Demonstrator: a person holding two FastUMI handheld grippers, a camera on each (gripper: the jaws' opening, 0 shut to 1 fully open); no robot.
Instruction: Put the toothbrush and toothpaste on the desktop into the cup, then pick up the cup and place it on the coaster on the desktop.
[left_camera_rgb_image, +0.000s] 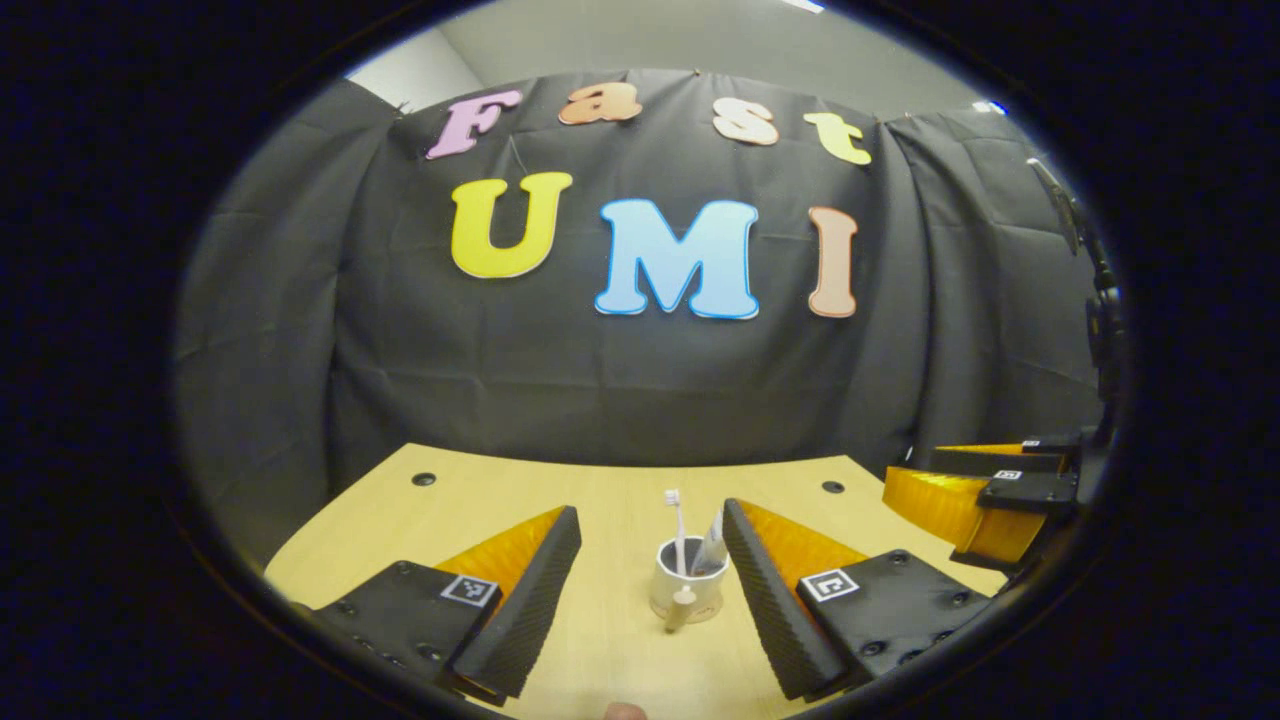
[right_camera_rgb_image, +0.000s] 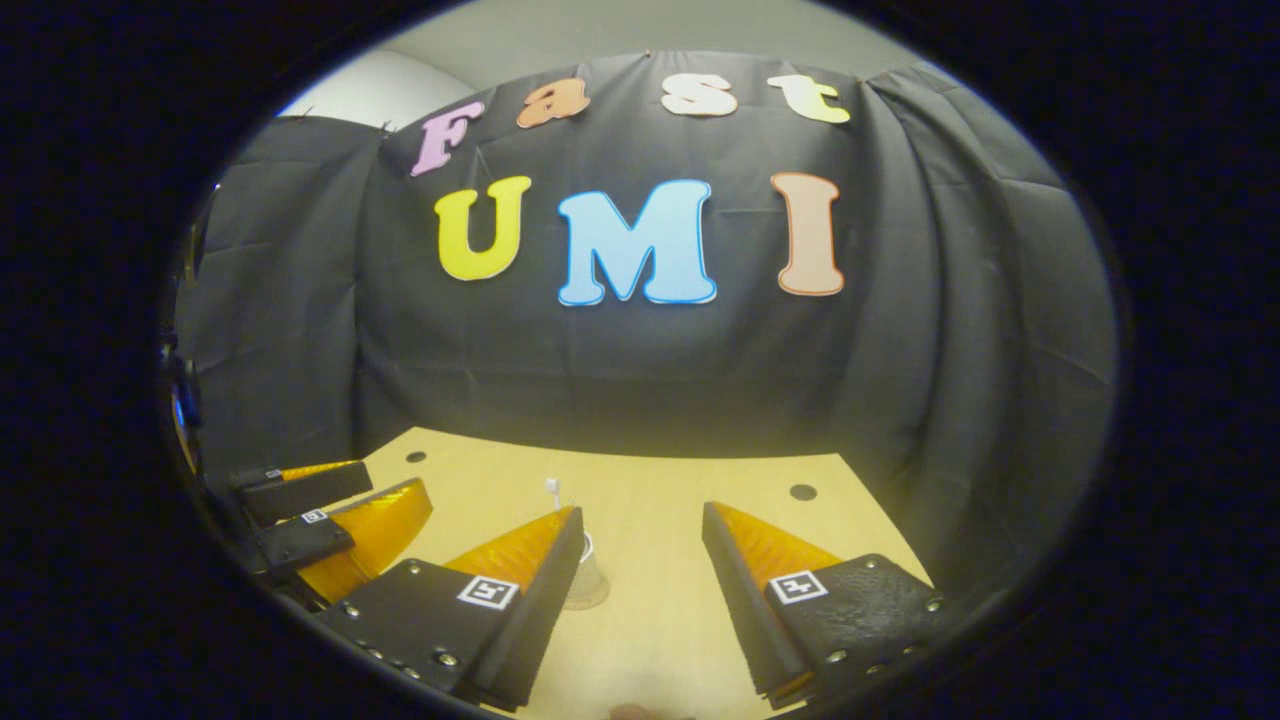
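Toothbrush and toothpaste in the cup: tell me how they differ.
The toothbrush is a thin white stick with its bristle head on top, standing almost upright; the toothpaste is a flat, wider tube that leans to one side. The toothbrush rises well above the toothpaste. Both stand inside the cup on the desktop, between the fingers of the open left hand-held gripper.

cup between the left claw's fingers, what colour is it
White or cream; the cup shows best in the left gripper view, holding the toothbrush.
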